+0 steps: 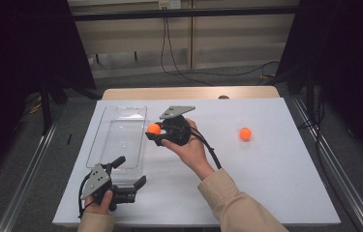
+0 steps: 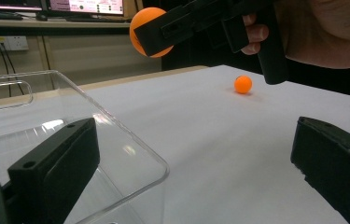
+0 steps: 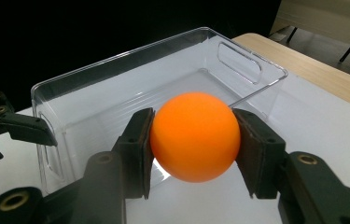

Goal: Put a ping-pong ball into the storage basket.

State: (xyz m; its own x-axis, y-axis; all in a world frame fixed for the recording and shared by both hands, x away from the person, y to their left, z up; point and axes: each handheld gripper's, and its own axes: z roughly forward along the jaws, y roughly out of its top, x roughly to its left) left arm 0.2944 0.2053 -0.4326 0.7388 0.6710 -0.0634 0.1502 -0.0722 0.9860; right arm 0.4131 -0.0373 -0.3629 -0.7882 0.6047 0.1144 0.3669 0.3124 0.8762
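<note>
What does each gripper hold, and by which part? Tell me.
The right gripper clamps an orange ball across its middle, one pad on each side. The left gripper is open and holds nothing.

There are two orange balls (image 1: 154, 128) (image 1: 245, 134), one clear box (image 1: 118, 137), two grippers (image 1: 162, 131) (image 1: 129, 171), and one white table (image 1: 276, 169).

Right gripper (image 1: 156, 131), black two-jaw tool with grey three-cornered plate, held raised over the table, jaws pointing left in the high view, pads clamped on a small orange ball (image 3: 195, 136). Left gripper (image 1: 129, 170) rests low near the table's front edge, jaws spread wide apart, nothing between them.
</note>
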